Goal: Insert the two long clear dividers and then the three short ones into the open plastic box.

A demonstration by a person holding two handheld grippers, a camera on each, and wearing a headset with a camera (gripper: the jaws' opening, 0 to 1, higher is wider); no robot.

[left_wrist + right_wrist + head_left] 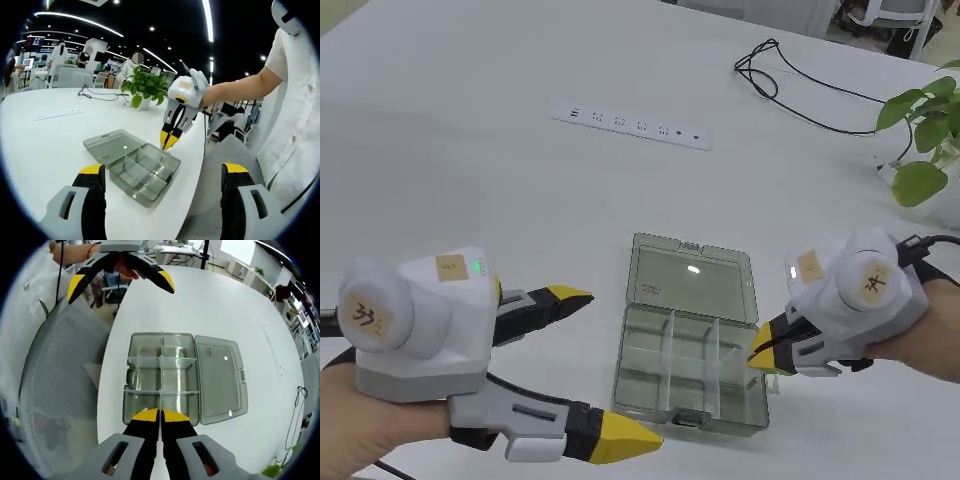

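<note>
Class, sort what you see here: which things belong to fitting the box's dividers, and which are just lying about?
Job: box, dividers, left gripper, right gripper.
Lying about: power strip, cable, plant.

A white power strip (630,125) lies flat on the bare white table (440,160), and it serves as the marker for the rest. To its right, and a little farther back, a thin black cable (748,68) is bunched in loose loops, with strands trailing on toward a leafy green potted plant (928,125) at the table's right edge. Beyond the strip, past the far edge of the table, stand pale office chairs (890,15), while on the near side, off the table's edge, sits a grey mesh-backed chair (60,390).
</note>
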